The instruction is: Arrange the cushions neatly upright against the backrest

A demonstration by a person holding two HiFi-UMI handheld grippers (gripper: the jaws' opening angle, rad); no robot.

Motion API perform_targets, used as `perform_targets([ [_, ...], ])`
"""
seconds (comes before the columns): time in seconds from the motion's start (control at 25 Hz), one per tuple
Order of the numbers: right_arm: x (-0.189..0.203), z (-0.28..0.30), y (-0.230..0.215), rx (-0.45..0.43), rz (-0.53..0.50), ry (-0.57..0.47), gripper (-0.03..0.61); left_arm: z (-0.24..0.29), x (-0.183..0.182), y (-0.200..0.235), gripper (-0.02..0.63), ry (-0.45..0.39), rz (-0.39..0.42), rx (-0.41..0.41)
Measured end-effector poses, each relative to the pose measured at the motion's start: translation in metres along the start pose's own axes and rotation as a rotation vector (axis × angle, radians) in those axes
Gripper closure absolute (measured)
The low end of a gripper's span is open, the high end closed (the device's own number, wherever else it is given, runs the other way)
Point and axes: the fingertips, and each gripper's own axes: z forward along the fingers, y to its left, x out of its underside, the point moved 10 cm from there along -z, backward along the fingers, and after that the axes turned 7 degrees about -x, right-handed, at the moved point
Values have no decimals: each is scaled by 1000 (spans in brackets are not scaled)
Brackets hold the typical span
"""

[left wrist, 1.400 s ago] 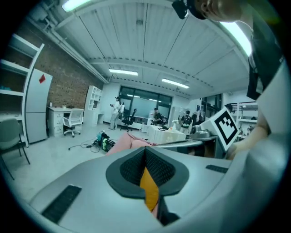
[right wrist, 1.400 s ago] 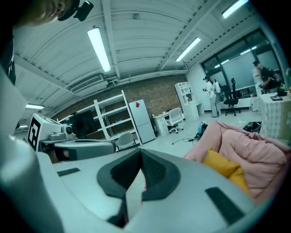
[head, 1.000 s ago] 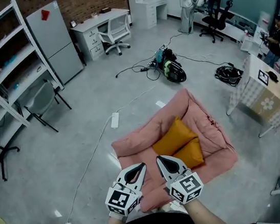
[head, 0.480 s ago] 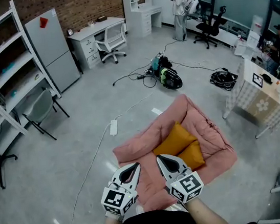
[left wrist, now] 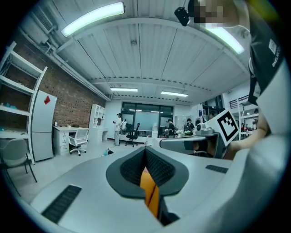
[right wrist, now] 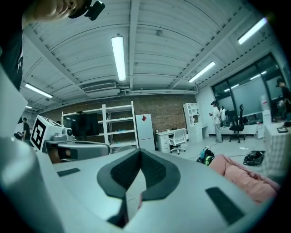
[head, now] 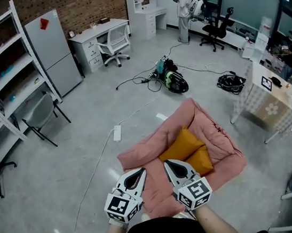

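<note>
A grey concrete floor (head: 61, 168) is shown in a large room bounded by a red brick wall (head: 81, 1), and a pink padded floor sofa (head: 219, 140) is laid upon it. Two orange square cushions (head: 181, 145) are seen lying overlapped on the sofa's seat, just beyond the gripper tips and to their right. The left gripper (head: 141, 171) and right gripper (head: 168, 164) are held side by side above the sofa's near edge, each with its jaws closed together and nothing grasped.

Sofa reachable from the near side and the left

Bare floor (head: 62, 171) lies left of the sofa (head: 213, 130). A power strip (head: 116, 133) lies there, a table (head: 270, 112) crowds its right, and a bag (head: 175, 81) sits beyond.
</note>
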Motion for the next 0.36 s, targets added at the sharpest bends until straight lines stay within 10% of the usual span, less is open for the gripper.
perform_targets([
  [0.36,0,-1,2,6,-17,11,571,-1,-4,-9,601,10,29,54],
])
